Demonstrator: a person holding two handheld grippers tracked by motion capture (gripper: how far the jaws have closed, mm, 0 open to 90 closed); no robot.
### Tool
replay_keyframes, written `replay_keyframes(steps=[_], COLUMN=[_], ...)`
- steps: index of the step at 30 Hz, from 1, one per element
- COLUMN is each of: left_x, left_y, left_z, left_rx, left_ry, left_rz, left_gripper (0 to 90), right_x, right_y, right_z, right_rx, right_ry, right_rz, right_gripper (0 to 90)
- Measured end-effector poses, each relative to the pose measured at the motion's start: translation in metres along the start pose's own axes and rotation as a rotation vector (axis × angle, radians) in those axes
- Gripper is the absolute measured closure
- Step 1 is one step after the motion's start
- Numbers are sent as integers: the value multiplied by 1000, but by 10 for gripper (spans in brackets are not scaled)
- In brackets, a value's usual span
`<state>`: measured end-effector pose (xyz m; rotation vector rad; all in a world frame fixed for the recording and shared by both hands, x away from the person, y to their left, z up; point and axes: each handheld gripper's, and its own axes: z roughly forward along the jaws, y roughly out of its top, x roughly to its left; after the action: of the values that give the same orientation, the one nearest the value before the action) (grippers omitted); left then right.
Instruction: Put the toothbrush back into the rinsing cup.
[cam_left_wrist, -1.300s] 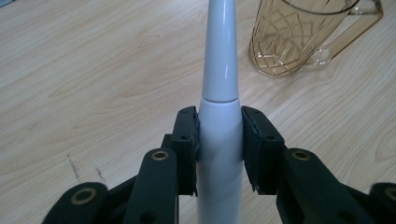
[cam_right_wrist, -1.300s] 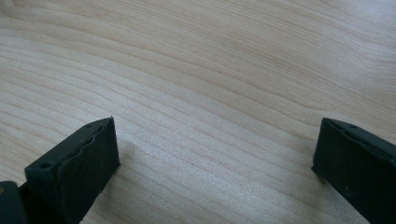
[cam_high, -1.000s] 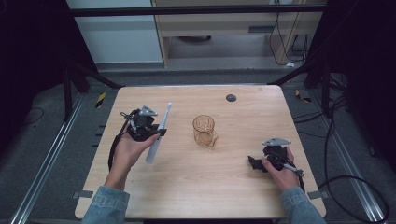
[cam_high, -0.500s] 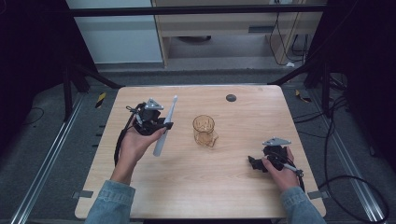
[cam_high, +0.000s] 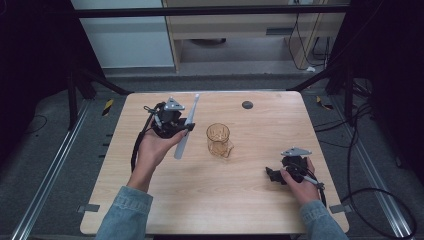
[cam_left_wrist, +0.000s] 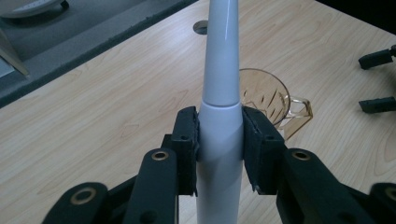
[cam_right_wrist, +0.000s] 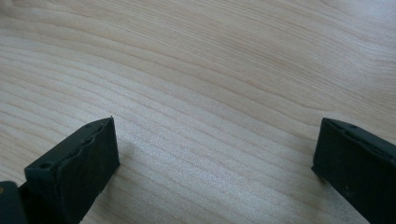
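My left gripper (cam_high: 187, 126) is shut on a white electric toothbrush (cam_high: 186, 129), which it holds above the table's left half. In the left gripper view the toothbrush (cam_left_wrist: 220, 93) runs up between the two black jaws, its thin neck pointing away. A clear amber glass cup (cam_high: 219, 139) with a small handle stands at the table's middle, just right of the toothbrush; it appears behind the toothbrush as the cup (cam_left_wrist: 261, 93). My right gripper (cam_high: 271, 175) rests low at the front right, open, its jaws wide apart over bare wood (cam_right_wrist: 210, 116).
A small dark round hole (cam_high: 247, 104) sits in the wooden table (cam_high: 210, 200) near its far edge. Black frame legs stand at the table's far corners. Cables lie on the grey floor to the right.
My left gripper has carried the toothbrush up and to the right, toward the cup, and tilted it more upright. The right gripper has stayed put.
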<state>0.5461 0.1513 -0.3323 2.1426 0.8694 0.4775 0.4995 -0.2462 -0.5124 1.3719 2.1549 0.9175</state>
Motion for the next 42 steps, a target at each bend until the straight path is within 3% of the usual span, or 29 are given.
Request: replay_keyframes(steps=[4, 8, 13, 16, 18, 27, 32, 42], left_x=[0, 0, -3, -9, -9, -11, -14, -21], left_y=[7, 22, 36, 46, 48, 57, 63, 81], left_z=[3, 6, 10, 10, 10, 15, 11, 9], left_rx=[7, 0, -5, -7, -17, -33, -68, -102], left_ry=[-13, 3, -19, 18, 2, 9, 12, 22], left_rz=[4, 24, 28, 58, 47, 46, 40, 59], left_gripper=[676, 676, 676, 676, 676, 676, 675, 676], right_x=[0, 0, 0, 0, 0, 0, 0, 0], right_y=[0, 1, 1, 1, 1, 1, 1, 1], right_z=[0, 1, 1, 2, 1, 1, 1, 1], right_rx=[0, -1, -1, -2, -1, 0, 0, -1], right_ry=[0, -4, -5, -6, -4, -3, -2, -2], right_rz=[0, 1, 1, -1, -3, 1, 4, 3], right_gripper=[3, 4, 3, 4, 3, 3, 4, 4])
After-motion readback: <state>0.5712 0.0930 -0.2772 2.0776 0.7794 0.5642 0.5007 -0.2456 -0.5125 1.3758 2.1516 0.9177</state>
